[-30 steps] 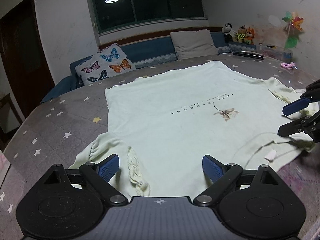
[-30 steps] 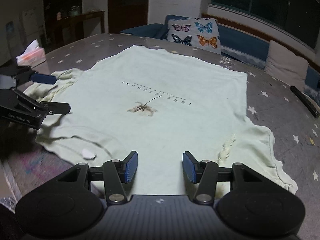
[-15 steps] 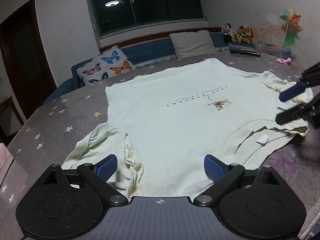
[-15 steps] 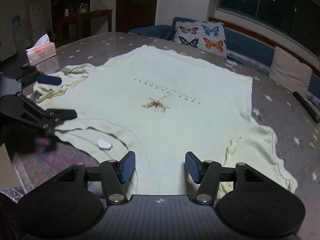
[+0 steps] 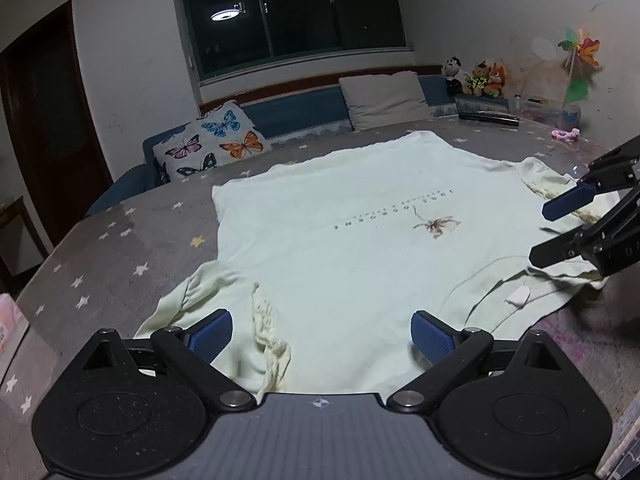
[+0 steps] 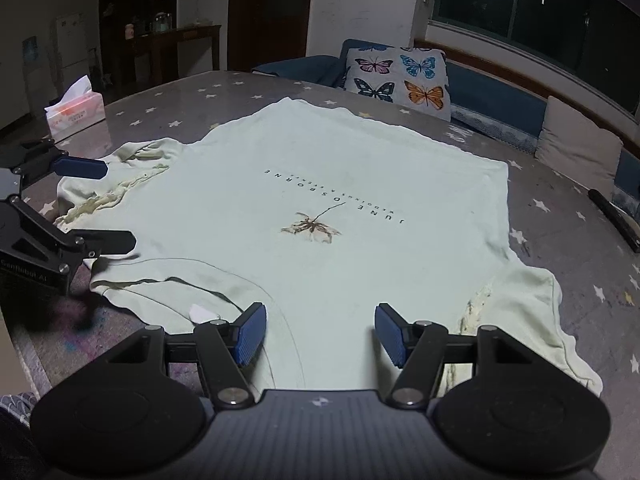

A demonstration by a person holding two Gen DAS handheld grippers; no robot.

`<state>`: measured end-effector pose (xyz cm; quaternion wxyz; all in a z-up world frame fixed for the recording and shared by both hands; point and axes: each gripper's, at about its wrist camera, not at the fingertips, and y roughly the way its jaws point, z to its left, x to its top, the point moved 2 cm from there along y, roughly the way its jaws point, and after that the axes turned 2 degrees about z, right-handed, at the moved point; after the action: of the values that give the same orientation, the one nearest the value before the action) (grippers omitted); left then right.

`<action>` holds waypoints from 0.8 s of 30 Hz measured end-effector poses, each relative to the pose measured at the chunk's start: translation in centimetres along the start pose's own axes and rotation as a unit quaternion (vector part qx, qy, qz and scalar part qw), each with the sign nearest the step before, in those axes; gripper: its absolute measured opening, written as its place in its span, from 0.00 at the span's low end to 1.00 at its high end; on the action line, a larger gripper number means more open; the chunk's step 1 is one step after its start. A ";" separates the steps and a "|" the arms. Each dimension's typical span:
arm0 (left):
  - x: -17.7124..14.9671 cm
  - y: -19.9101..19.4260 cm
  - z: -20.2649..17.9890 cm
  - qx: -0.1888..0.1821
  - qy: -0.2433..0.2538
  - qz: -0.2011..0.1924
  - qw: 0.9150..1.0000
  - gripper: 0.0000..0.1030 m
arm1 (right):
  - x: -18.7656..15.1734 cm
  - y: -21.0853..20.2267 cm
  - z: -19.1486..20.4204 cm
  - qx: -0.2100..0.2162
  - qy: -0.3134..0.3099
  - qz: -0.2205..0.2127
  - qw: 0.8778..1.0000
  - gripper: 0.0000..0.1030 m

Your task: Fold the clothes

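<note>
A pale green T-shirt [image 5: 360,240] lies spread flat, print side up, on the star-patterned table; it also shows in the right wrist view [image 6: 340,208]. Its collar with a white tag [image 5: 518,295] faces the near edge. My left gripper [image 5: 322,334] is open and empty, above the near sleeve and shoulder. My right gripper [image 6: 318,334] is open and empty, above the shoulder beside the collar. Each gripper shows in the other's view, the right one [image 5: 556,232] over the far sleeve, the left one [image 6: 100,204] likewise.
The grey star-patterned table [image 5: 120,248] carries a tissue box [image 6: 76,114] at the left, a dark long object [image 5: 488,118] and a pink item [image 5: 564,134] at the far right. A sofa with a butterfly cushion [image 5: 212,144] and soft toys [image 5: 480,78] lies beyond.
Both grippers have pulled back and risen a little from the shirt. Their jaws stay open and the shirt has not moved.
</note>
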<state>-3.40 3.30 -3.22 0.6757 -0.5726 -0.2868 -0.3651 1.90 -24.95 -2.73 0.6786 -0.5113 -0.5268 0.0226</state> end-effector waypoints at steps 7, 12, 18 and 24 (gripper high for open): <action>0.6 0.6 -1.2 -0.015 0.009 -0.001 1.000 0.97 | -1.0 -0.3 -0.2 -0.004 -0.003 0.012 1.000 0.60; 0.9 0.9 -1.8 -0.022 0.011 -0.001 1.000 1.00 | -1.9 -1.1 -0.5 -0.007 0.005 0.017 1.000 0.61; 1.7 1.2 -2.7 -0.030 0.017 -0.006 0.999 1.00 | -2.3 -2.4 -0.8 -0.011 0.008 0.009 1.000 0.61; 3.0 2.0 -4.4 -0.047 0.031 -0.014 0.998 1.00 | -3.2 -2.7 -1.2 -0.009 0.018 0.017 1.000 0.61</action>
<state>-0.23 -1.35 -2.70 0.6511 -0.5882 -0.2563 -0.4054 -0.03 -28.84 -2.92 0.6828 -0.5264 -0.5061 0.0202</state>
